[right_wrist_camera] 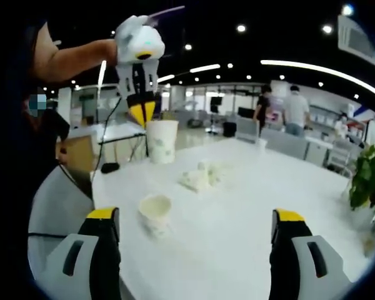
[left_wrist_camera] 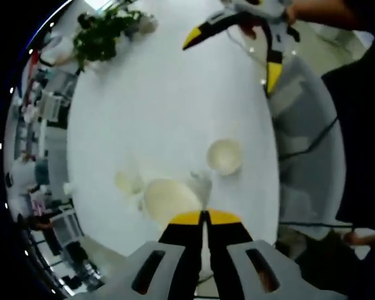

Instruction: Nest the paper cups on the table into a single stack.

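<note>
The left gripper (right_wrist_camera: 142,112) is clamped on the rim of a paper cup (right_wrist_camera: 162,141), holding it above the table (right_wrist_camera: 237,237). The right gripper (right_wrist_camera: 197,240) stands with jaws wide apart, holding nothing. The step in hand appears to be carrying the held cup to the next. An upright cup (right_wrist_camera: 155,210) sits near the table's near edge, and crumpled cups (right_wrist_camera: 203,175) lie mid-table. The next move calls for lowering squarely into the upright cup. A potted plant (right_wrist_camera: 370,181) stands well apart, leaving open room.

cup rim (left_wrist_camera: 203,187): hidden at the pinch, behind my left claw (left_wrist_camera: 204,217) tips.
crumpled lump (right_wrist_camera: 203,175): ahead of my right claw (right_wrist_camera: 197,215), too blurred to identify.
plant (right_wrist_camera: 370,178): far right of that claw, cut by the frame edge.
</note>
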The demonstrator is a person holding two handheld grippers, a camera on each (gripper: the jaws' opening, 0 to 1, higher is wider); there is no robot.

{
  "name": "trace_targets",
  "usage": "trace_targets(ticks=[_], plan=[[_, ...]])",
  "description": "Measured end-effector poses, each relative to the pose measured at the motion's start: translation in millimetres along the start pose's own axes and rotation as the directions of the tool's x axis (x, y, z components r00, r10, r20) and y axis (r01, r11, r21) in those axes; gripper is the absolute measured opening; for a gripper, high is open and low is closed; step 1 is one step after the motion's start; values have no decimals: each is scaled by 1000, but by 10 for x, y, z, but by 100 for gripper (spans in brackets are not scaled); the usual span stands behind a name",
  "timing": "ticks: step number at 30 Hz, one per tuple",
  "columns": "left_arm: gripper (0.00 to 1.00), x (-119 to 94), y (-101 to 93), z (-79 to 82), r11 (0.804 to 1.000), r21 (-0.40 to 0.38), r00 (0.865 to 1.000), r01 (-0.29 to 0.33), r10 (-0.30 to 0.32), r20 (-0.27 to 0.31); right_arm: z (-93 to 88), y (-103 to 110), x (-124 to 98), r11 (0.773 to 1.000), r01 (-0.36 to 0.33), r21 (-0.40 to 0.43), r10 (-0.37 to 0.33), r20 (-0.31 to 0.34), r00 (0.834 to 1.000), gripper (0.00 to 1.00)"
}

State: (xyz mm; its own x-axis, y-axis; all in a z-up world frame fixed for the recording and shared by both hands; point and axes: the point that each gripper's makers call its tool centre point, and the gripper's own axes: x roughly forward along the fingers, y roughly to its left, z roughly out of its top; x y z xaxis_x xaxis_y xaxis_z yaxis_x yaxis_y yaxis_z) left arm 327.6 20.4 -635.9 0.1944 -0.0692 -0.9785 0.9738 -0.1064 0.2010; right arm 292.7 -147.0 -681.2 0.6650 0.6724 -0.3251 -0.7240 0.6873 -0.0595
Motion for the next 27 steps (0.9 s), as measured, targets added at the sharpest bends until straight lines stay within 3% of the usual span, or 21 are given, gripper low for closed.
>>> trace_targets(ticks=[17, 27], plan=[[0, 75, -61, 312, 999, 15, 998, 31, -30, -58, -74, -97, -120, 999, 17, 29, -18, 21, 1000, 100], [0, 87, -94, 378, 999, -6, 997, 51, -51, -62, -135, -115, -152, 999, 23, 45, -24, 20, 1000, 100]])
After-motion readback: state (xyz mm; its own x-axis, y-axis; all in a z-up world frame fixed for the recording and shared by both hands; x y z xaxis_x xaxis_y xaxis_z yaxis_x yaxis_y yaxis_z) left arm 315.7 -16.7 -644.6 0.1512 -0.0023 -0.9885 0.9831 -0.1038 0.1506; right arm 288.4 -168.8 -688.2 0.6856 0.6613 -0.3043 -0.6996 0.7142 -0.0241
